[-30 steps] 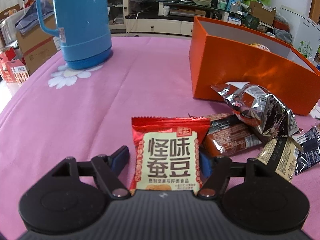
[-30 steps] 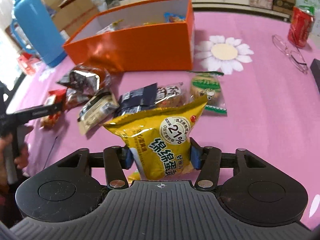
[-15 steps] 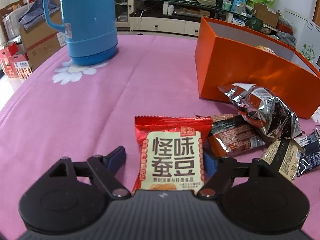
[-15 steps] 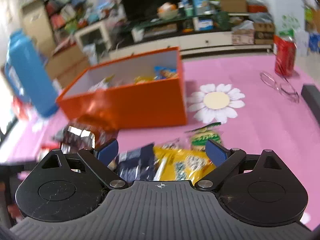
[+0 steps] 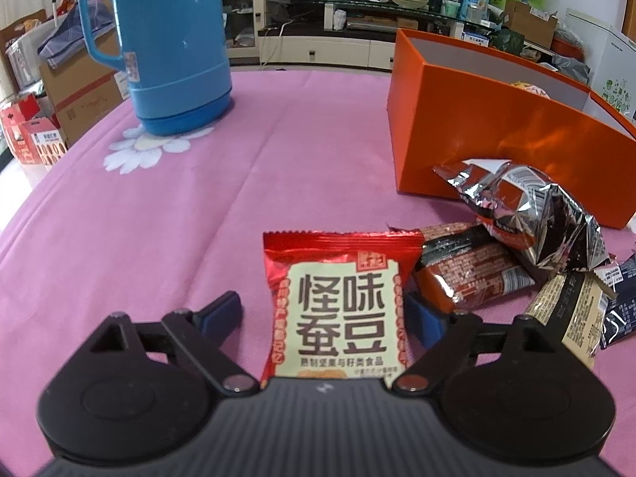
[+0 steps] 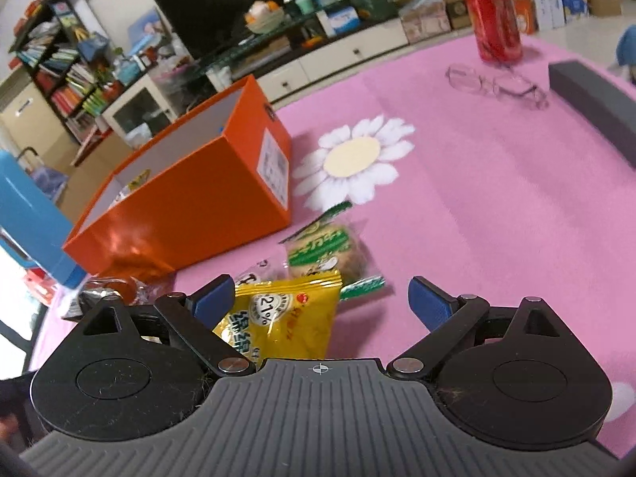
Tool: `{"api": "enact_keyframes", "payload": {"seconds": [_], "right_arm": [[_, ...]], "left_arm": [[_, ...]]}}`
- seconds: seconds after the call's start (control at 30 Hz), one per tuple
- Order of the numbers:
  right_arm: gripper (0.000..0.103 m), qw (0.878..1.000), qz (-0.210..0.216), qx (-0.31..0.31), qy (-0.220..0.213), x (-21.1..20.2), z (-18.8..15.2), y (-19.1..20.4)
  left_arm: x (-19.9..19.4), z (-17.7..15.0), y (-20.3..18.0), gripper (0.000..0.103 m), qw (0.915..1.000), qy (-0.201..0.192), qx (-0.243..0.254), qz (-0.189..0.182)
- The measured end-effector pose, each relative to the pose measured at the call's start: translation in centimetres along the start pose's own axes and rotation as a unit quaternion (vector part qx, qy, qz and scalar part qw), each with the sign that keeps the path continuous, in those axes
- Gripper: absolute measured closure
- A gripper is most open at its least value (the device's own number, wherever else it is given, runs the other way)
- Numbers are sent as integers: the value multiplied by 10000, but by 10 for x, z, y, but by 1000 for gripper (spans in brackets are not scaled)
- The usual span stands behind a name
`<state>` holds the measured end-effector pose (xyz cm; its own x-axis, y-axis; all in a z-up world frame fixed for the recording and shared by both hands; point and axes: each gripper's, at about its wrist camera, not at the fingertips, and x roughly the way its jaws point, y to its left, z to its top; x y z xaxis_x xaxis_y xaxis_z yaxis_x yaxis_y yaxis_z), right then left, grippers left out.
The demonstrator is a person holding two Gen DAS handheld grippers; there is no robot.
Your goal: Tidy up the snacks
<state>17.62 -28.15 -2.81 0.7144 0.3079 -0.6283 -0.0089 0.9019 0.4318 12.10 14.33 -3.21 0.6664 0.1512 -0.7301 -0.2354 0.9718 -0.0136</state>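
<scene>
Pink tablecloth (image 5: 159, 218), orange box (image 5: 497, 147) nearby. Left gripper (image 5: 326, 310) jaws opening around red bean pkt (image 5: 338, 310); right gripper (image 6: 322, 298) spread wide, empty. Pkt likely light, slippery foil: pinch side edges.

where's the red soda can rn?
Right wrist view, upper right: the red soda can stands upright at the far edge of the pink tablecloth, just behind the clear glasses.
</scene>
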Motion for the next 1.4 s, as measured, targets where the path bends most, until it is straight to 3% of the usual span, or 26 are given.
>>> {"api": "enact_keyframes", "payload": {"seconds": [0.33, 0.63, 0.83, 1.1, 1.4], "right_arm": [[17, 9991, 213, -368, 32, -5, -3, 22], [15, 9863, -423, -1585, 195, -26, -34, 48], [16, 9903, -381, -1328, 175, -25, -36, 47], [26, 9899, -338, -1340, 331, -12, -39, 49], [27, 9889, -384, -1378, 407, -5, -41, 49]], "left_arm": [[2, 2, 4, 16, 10000, -11, -63, 67], [0, -2, 5, 14, 9999, 3, -97, 116], [-1, -2, 4, 13, 9998, 9, -124, 139], [-1, -2, 4, 12, 9998, 14, -126, 138], [-1, -2, 3, 12, 9999, 39, -116, 116]]}}
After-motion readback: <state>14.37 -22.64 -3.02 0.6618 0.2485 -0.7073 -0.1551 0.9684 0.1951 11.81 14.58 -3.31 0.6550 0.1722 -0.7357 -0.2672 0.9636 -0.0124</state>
